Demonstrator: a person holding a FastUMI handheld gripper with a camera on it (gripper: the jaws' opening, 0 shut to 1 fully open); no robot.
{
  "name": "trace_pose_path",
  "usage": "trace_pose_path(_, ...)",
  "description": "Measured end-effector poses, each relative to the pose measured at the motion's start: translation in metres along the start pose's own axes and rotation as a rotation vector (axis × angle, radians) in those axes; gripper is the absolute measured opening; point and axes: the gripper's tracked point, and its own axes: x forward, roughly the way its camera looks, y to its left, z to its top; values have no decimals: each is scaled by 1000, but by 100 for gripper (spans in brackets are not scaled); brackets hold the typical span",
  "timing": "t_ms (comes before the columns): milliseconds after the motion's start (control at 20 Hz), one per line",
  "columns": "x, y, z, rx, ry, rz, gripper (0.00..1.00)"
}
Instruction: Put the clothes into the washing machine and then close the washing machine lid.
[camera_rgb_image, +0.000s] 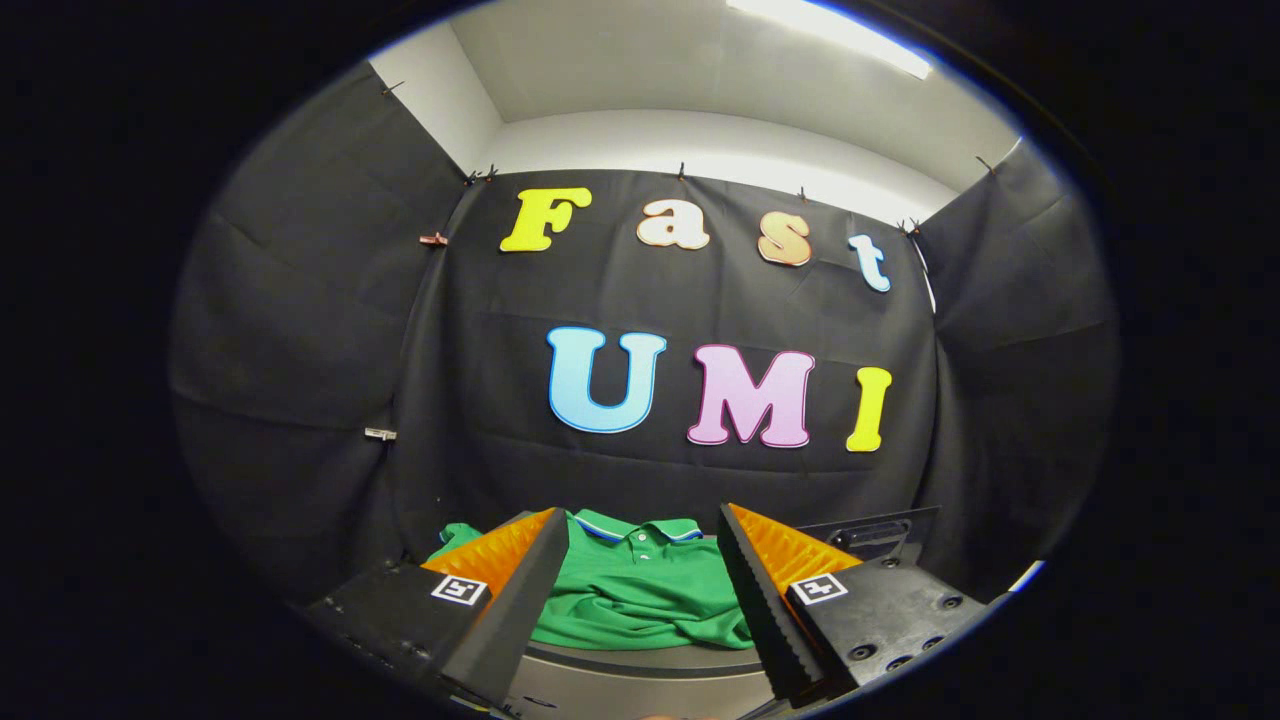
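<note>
Approach step is judged to be in hand: the gripper (640, 590) is held with fingers spread apart and nothing clamped, the green polo shirt (640, 595) is seen lying crumpled between and just beyond them at twelve o'clock, and a descent and closure onto the cloth is called for.

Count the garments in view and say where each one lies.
1: a green polo shirt, crumpled on the dark surface just ahead of and between the open gripper fingers. Others may lie hidden beneath it.
</note>
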Motion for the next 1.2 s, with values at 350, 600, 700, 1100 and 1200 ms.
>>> trace_pose_path(350, 14, 3, -2, -17, 25, 23, 94)
trace_pose_path(600, 24, 9, -7, -37, 46, 44, 94)
trace_pose_path(700, 30, 15, -9, -57, 60, 62, 94)
trace_pose_path(1100, 75, 14, -51, -89, 245, 68, 94)
trace_pose_path(1200, 96, 14, -65, -83, 302, 70, 94)
